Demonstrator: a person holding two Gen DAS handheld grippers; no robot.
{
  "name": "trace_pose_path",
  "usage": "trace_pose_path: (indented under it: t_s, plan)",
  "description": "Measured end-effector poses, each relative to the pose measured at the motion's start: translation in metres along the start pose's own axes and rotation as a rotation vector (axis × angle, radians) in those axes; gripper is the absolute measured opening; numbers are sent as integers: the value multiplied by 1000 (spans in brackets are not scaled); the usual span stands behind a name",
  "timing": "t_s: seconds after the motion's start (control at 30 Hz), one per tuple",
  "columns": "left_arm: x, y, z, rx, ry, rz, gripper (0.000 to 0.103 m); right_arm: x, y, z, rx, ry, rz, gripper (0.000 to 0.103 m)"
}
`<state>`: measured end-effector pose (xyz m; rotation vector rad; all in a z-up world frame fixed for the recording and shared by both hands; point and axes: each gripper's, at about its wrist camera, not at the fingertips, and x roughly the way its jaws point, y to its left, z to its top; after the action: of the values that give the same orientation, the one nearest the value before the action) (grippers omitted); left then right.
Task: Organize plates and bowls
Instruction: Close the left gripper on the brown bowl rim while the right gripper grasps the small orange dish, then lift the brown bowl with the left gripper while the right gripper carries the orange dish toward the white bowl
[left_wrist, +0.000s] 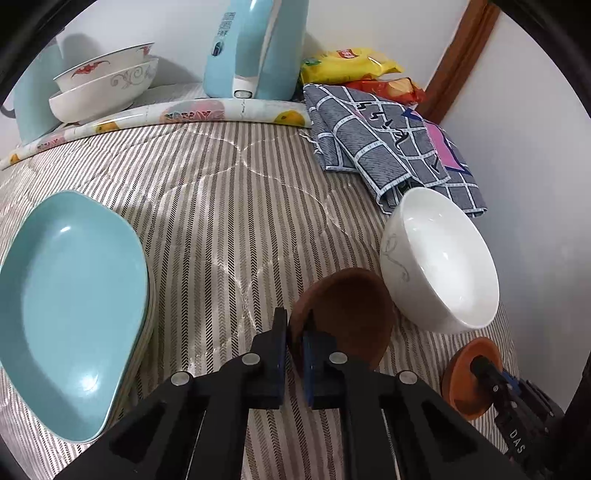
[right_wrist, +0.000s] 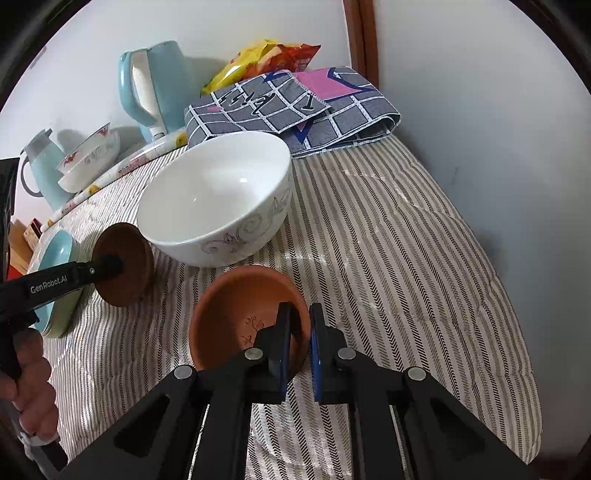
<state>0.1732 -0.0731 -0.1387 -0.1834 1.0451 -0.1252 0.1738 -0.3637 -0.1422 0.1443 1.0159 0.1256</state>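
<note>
My left claw (left_wrist: 295, 325) pinches a dark brown dish (left_wrist: 347, 314). My right claw (right_wrist: 299, 325) pinches an orange dish (right_wrist: 236, 310). The white bowl (right_wrist: 214, 195) waits.

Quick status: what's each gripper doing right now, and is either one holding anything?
Left gripper: shut on the rim of the dark brown saucer.
Right gripper: shut on the rim of the terracotta saucer.

White walls (right_wrist: 461, 110), brown wooden trim (right_wrist: 364, 40), striped quilted surface (right_wrist: 406, 258)

A home, likely a bedroom corner: a striped quilted bedspread (left_wrist: 221, 192) carries bowls, with a kettle (left_wrist: 255, 48), snack bags (left_wrist: 347, 64) and folded cloth (left_wrist: 388, 147) at its far edge.
</note>
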Motion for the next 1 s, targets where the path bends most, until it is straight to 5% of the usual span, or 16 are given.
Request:
trace_pose_path:
  t_s: [1.0]
  plan:
    - [-63, 11, -4, -13, -78, -31, 8, -55, 17, 20, 18, -78, -26, 8]
